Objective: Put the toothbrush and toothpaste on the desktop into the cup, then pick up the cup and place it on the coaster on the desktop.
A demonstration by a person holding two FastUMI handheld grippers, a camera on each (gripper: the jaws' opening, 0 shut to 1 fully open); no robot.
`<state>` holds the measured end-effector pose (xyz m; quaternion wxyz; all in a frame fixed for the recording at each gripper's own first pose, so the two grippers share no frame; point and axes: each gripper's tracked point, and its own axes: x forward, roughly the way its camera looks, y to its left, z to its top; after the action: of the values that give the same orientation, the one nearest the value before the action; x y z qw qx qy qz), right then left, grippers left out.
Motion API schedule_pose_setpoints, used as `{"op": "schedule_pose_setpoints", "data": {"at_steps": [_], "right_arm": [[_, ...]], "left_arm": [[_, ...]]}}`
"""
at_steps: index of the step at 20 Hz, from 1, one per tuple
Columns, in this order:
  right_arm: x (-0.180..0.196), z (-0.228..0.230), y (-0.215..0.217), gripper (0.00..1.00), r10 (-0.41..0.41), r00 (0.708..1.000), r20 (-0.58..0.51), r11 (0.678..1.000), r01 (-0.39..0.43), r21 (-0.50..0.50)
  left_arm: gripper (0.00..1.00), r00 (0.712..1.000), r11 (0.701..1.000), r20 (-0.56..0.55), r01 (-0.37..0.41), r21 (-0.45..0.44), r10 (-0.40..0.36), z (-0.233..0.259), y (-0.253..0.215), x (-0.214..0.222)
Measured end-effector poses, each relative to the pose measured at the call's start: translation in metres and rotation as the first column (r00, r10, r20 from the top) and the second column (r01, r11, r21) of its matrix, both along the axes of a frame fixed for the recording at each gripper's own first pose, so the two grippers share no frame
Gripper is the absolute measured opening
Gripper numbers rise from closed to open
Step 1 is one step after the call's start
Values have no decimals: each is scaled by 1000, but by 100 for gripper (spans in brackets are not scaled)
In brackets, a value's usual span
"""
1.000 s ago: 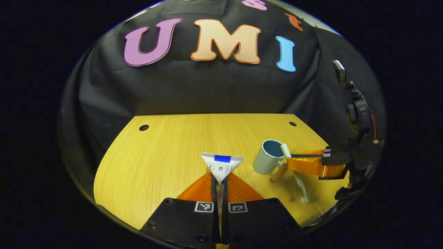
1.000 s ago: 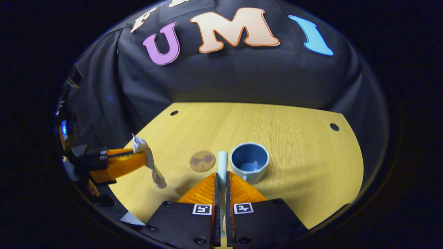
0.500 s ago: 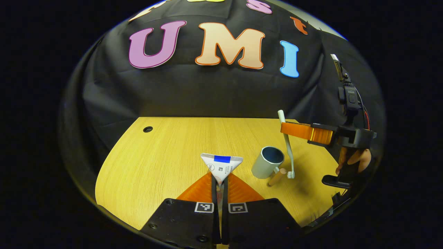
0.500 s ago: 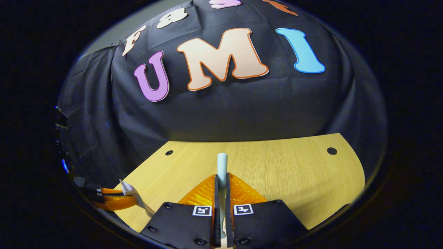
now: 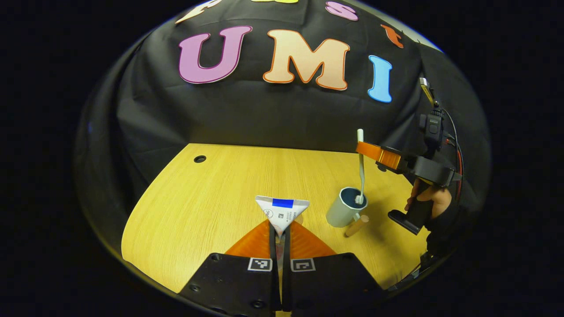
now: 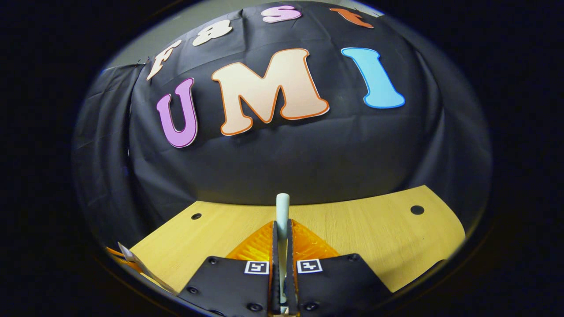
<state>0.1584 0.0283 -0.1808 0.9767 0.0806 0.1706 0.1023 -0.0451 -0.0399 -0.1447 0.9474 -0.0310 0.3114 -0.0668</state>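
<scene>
— What have you got in your left gripper [image 5: 278, 229]?

— The toothpaste [image 5: 282, 212]. My two orange fingers [image 5: 254, 241] are clenched on the tube, and its flat crimped end fans out above them as a white triangle with a blue band along the top edge and small print below. It is held up off the desk [image 5: 211, 198], pointing away from me.

— And the right gripper [image 6: 282, 246]?

— Clamped on the toothbrush [image 6: 282, 211]. In the right gripper view a pale, rounded handle end sticks up between my closed fingers [image 6: 308, 242]. In the left gripper view the right gripper [image 5: 362, 149] is farther off with a hand [image 5: 434, 200] wrapped round its grip, and the toothbrush [image 5: 361, 167] hangs nearly upright from it — thin and white, bristle head downward.

— Where is the cup [image 5: 344, 212]?

— Standing on the desk to the right of my toothpaste, well apart from it. It is pale grey outside and dark blue inside, with a wooden handle [image 5: 357, 225] slanting down toward me. The brush head sits at the cup's mouth, just over or just inside the rim — I cannot tell which. I cannot make out anything else inside the cup.

— Anything else?

— The desk is light wood with small round holes [image 5: 199, 159] near its back corners.
</scene>
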Motion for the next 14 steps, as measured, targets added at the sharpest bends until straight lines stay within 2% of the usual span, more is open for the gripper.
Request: {"op": "schedule_pose_setpoints", "data": {"at_steps": [2, 3, 5, 6, 7, 8, 9, 13, 14], "right_arm": [[-1, 0, 5, 9, 9, 1000, 6, 1000, -9, 1], [-4, -2, 5, 14, 8, 1000, 6, 1000, -8, -11], [-11, -1, 5, 17, 16, 1000, 10, 1000, -15, -10], [-14, -1, 7, 29, 24, 1000, 11, 1000, -24, 0], [-18, 0, 7, 35, 29, 999, 13, 1000, -29, 8], [-21, 1, 4, 50, 26, 1000, 13, 1000, -26, 10], [-25, 3, 0, 54, 22, 1000, 19, 1000, -22, 11], [-41, 15, -22, 89, -9, 998, 56, 1000, 9, -5], [-44, 19, -30, 94, -21, 998, 62, 1000, 22, -15]], "left_arm": [[1, 1000, 1000, 3, -1, 0, 1, 2, -1, 1], [0, 1000, 1000, 7, 1, 1, -1, 3, -3, 2], [1, 1000, 1000, 18, 10, 1, -10, 6, -7, 6], [1, 1000, 1000, 25, 14, 0, -14, 7, -9, 8], [1, 999, 1000, 30, 22, -1, -22, 9, -11, 11], [1, 999, 1000, 36, 28, -4, -28, 10, -15, 13], [1, 999, 999, 42, 34, -10, -33, 12, -18, 16], [1, 995, 996, 72, 76, -39, -73, 21, -40, 33], [1, 993, 995, 82, 91, -48, -87, 23, -48, 39]]}}
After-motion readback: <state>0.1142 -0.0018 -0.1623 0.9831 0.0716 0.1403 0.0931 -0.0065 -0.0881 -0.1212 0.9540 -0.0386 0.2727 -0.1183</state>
